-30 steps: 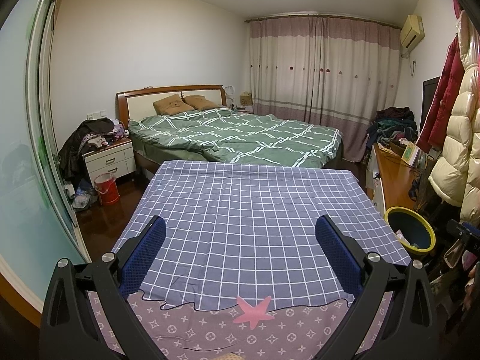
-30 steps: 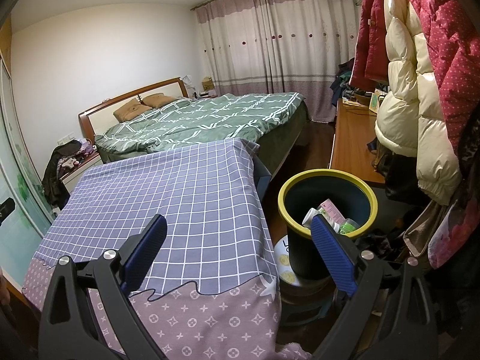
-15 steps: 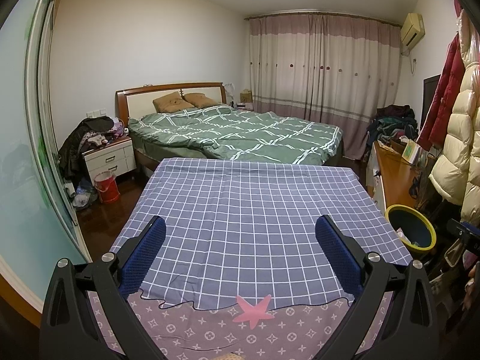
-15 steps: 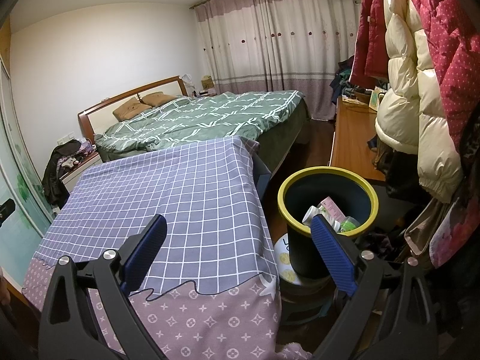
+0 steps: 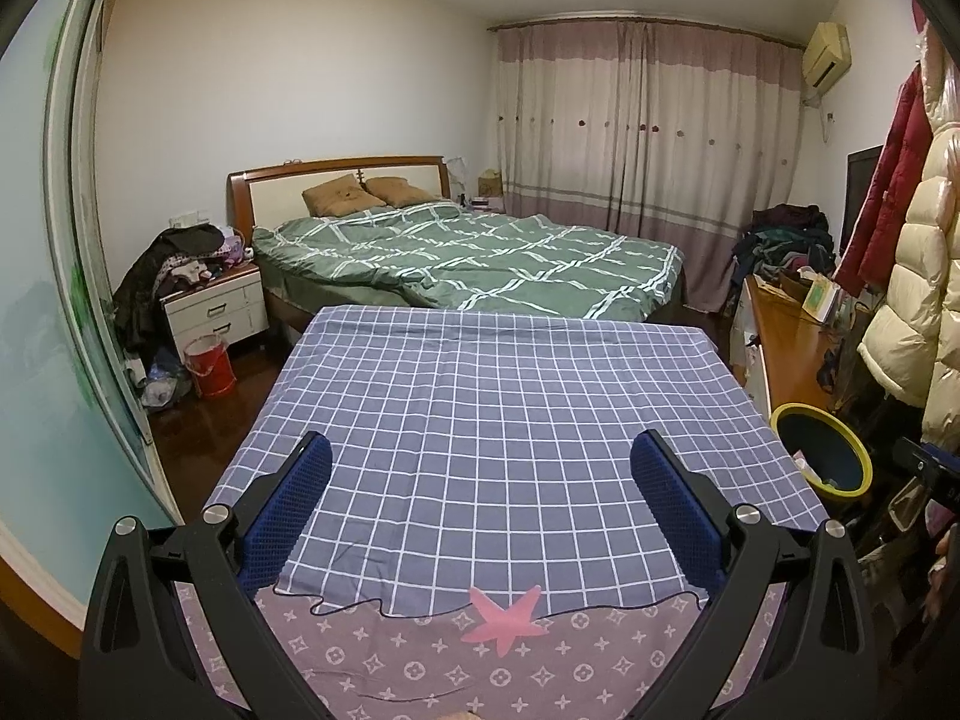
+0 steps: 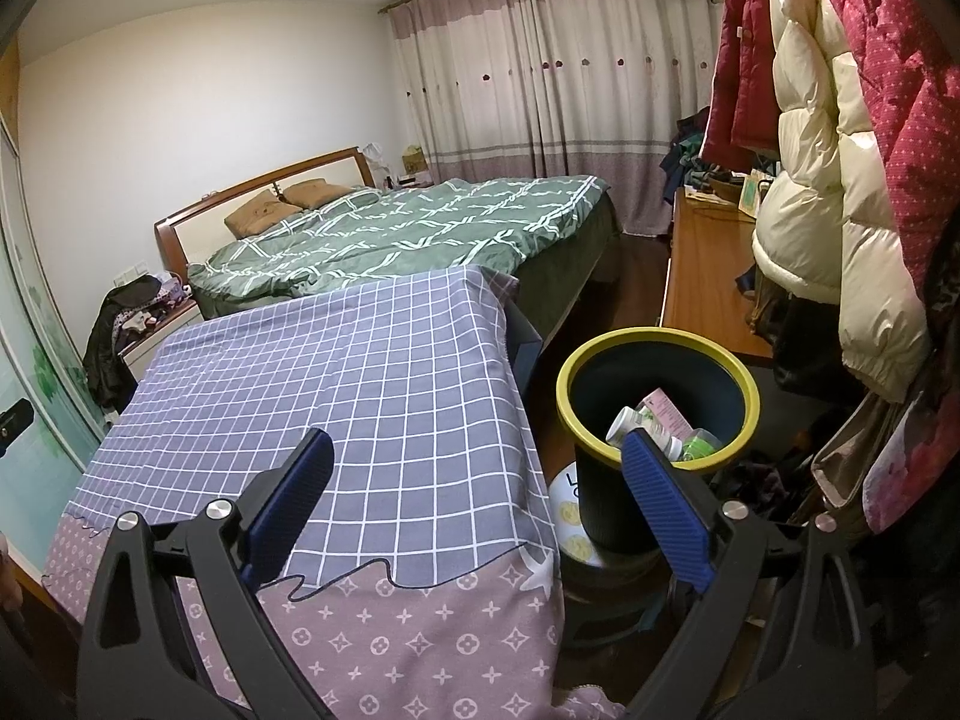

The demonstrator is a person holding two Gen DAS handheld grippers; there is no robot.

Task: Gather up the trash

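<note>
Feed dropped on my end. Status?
Left claw open, empty. Right claw open, empty. Bin beside checked cloth, trash inside. Nothing in the way.

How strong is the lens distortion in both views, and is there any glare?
Left wrist view: strong fisheye bending, wardrobe door curves, corners dark. Right wrist view: same bending, soft glare on the cream jacket; bin stays sharp.

Home bedroom; green-quilted bed (image 5: 474, 258) with pillows; nightstand (image 5: 216, 306); drawn curtains (image 5: 648, 120); hanging padded coats (image 6: 840, 150)
</note>
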